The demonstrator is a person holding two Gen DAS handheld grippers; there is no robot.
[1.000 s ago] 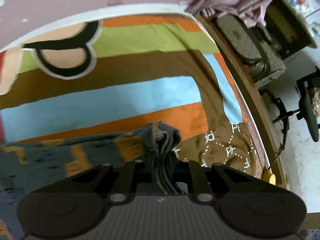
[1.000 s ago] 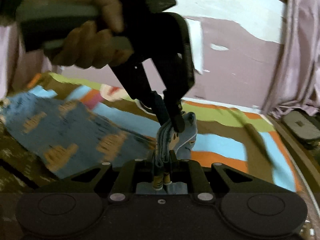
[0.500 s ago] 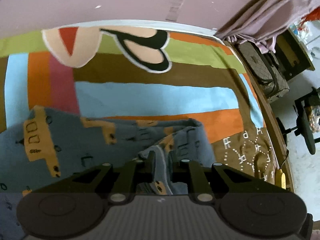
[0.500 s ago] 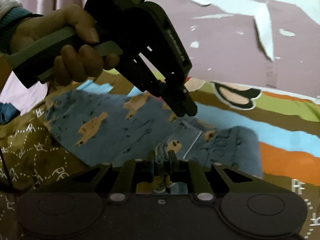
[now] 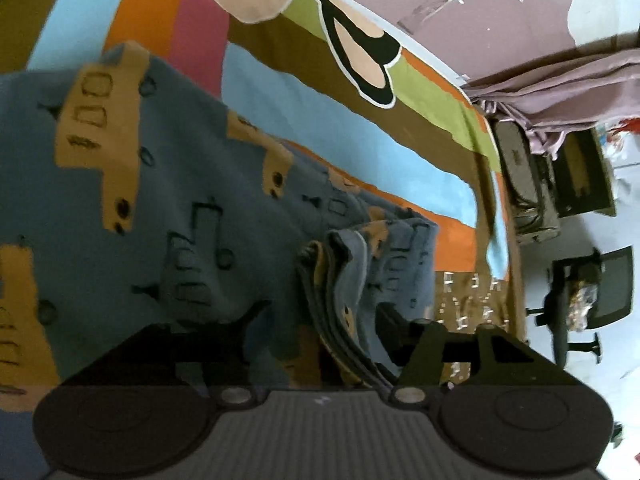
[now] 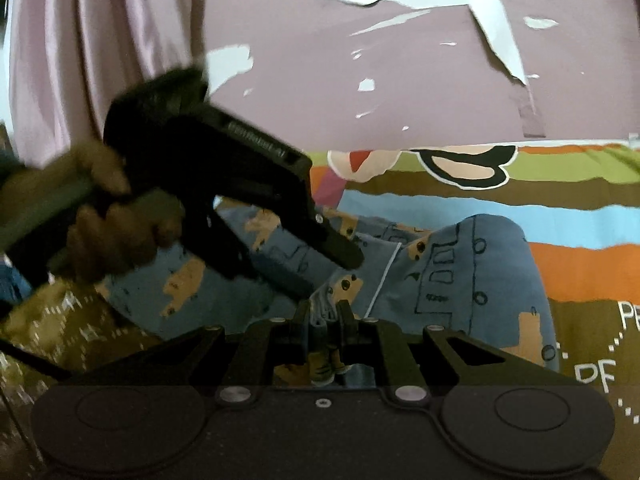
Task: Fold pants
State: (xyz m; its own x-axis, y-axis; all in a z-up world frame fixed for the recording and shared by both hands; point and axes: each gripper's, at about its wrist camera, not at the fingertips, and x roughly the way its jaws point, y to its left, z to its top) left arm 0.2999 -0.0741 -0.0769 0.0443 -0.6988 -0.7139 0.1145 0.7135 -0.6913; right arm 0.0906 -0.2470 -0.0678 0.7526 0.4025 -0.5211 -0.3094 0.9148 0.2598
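Note:
Blue pants printed with tan buses lie doubled over on a striped bedsheet. My left gripper hovers low over them. Its jaws are opening, and the bunched pant edge stands loose between the fingers without touching the pads. In the right wrist view the pants spread across the sheet. My right gripper is shut on a layered edge of the pants. The left gripper sits just beyond it, held in a person's hand.
A mauve wall with peeling paint backs the bed, and a curtain hangs at the left. Beside the bed's right edge stand a dark bag and an office chair on a pale floor.
Both grippers came down toward the bed with the pant edge. The left jaws spread apart and let the fabric go. The pants now lie folded over on the sheet.

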